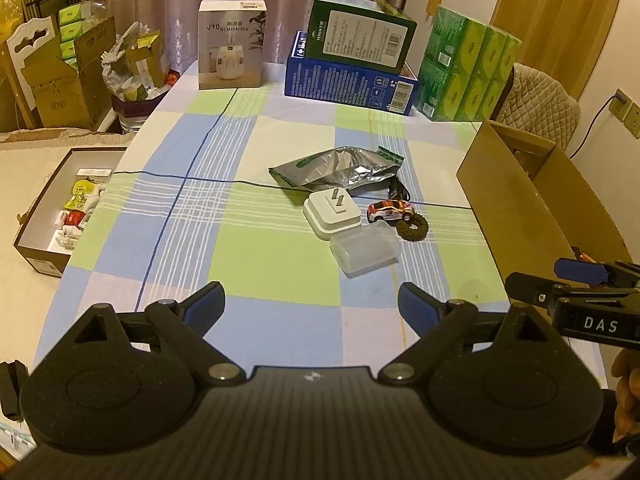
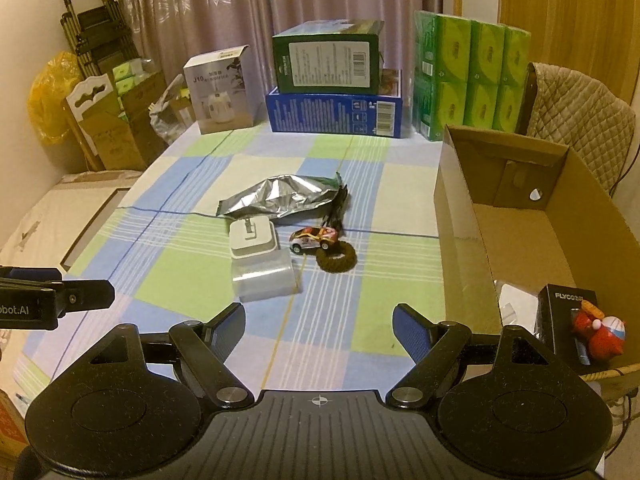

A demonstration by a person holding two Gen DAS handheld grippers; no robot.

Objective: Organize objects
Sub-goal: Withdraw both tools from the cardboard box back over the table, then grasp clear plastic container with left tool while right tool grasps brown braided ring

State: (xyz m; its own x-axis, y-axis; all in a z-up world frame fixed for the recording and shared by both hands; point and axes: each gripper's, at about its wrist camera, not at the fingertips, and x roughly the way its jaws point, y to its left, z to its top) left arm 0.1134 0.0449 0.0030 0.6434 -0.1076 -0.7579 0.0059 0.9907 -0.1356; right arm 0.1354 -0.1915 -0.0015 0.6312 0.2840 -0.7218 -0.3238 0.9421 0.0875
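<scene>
Both grippers idle, nothing picked yet. Left gripper (image 1: 310, 304) wide open, empty, hovering over the tabletop (image 1: 256, 256) short of the clutter. Right gripper (image 2: 318, 326) likewise wide open and empty, same standoff.

Landmark: cardboard box (image 2: 520, 240), open-topped, at the tabletop's right edge. Already holding a black FLYCO carton (image 2: 568, 316) and a red round toy (image 2: 598, 330) in its near corner; rest of the floor bare.

Loose items, all left of the box, clustered:
- frosted plastic case (image 2: 264, 280), nearest the grippers
- white plug adapter (image 2: 253, 238) touching the case's far side, prongs up
- toy car (image 2: 314, 239) between adapter and box
- brown braided ring (image 2: 336, 258) touching the car's near side
- foil pouch (image 2: 280, 196) farthest back, dark corded thing (image 2: 336, 210) at its box-side end, identity unclear

Likely plan: right gripper takes box-side pieces first. Ring and car in contact, so approach the ring from the near side, straddle one rim, lift straight up to avoid rolling the car. Car: close across its width, not its length. Case likely slick and wide; grip across the narrow dimension. Drop into bare floor area, clear of the carton.
</scene>
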